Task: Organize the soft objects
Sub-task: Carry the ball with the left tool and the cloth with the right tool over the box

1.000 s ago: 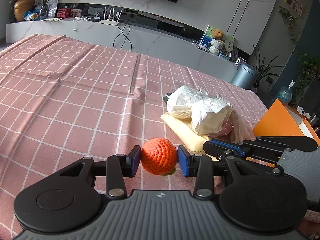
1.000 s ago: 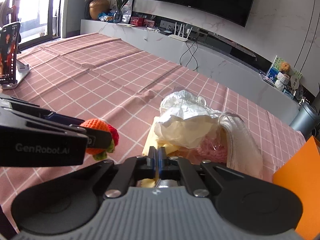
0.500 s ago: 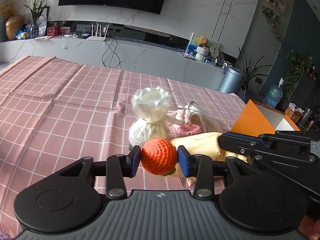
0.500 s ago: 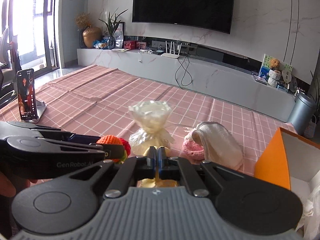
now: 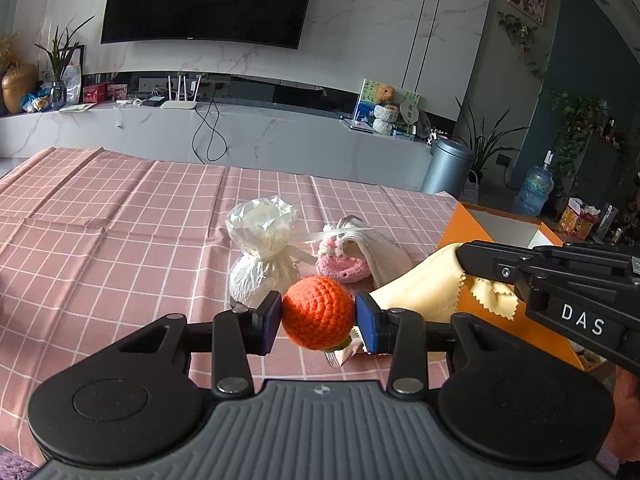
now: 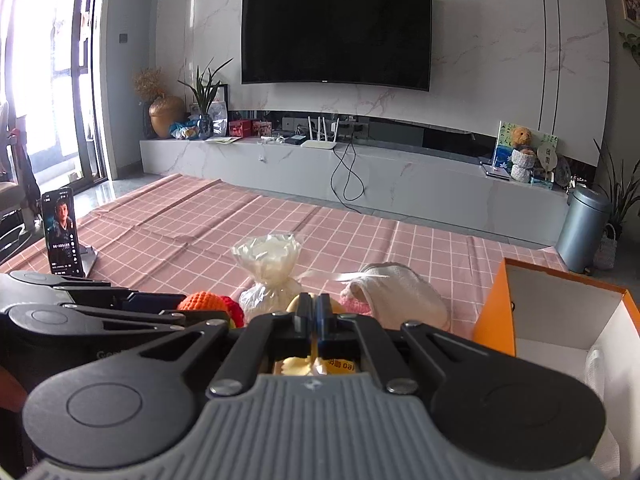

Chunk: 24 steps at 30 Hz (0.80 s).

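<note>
Beyond both grippers, on the pink checked tablecloth (image 5: 120, 240), a tied white pouch (image 5: 262, 256) stands upright beside a pink crocheted piece (image 5: 340, 264), well short of the orange box (image 6: 560, 320). Left gripper (image 5: 319, 316) pinches a round orange crocheted ball (image 5: 318, 312); right gripper (image 6: 312, 316), fully closed, grips a yellow cloth (image 5: 424, 288), probably hanging downward.

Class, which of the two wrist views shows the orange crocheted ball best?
The left wrist view. There the orange crocheted ball sits whole and close between the left gripper pads, its stitches clear. The right wrist view shows only its top, low at the left, mostly hidden behind the left gripper's black body.
</note>
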Motion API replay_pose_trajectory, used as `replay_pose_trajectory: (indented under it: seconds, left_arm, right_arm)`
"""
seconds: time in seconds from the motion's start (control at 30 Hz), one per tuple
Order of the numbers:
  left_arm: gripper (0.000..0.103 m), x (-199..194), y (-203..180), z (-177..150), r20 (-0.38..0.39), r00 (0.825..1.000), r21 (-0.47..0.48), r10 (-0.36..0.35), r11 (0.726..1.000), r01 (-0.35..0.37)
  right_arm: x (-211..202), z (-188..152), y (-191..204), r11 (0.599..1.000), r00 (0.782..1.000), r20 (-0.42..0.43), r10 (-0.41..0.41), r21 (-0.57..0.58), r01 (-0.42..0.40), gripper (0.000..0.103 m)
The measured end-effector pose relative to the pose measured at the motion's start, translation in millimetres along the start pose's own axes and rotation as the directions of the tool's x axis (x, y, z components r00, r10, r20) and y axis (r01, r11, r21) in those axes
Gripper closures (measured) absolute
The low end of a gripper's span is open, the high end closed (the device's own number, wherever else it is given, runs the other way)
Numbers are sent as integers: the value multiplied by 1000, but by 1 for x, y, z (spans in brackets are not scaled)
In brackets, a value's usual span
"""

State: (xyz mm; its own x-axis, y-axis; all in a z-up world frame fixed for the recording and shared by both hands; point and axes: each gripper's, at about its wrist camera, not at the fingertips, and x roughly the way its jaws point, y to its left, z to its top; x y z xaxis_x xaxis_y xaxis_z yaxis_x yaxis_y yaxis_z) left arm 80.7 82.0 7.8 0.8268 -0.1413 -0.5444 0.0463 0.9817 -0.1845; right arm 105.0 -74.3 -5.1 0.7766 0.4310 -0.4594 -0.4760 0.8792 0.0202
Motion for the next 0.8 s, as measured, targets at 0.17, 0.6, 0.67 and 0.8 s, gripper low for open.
replay_pose_trajectory:
  seconds: [0.17, 0.6, 0.67, 0.8]
  left_arm:
    - [58, -9, -15, 7, 25, 999, 28, -29, 999, 28]
    - [58, -14, -79, 41, 96, 983, 170, -158, 975, 141]
    - [58, -10, -89, 47, 94, 978, 189, -185, 968, 165]
    - [58, 4, -112, 56, 80, 969, 230, -234, 950, 210]
  right_arm:
    - [-24, 4, -9, 1000, 999, 50, -15, 20, 14, 103]
    - [-84, 35, -57, 995, 978, 180, -100, 12, 99, 103]
    - [-91, 42, -68, 992, 974, 192, -124, 14, 124, 103]
    - [-103, 52, -92, 985, 963, 204, -174, 16, 174, 103]
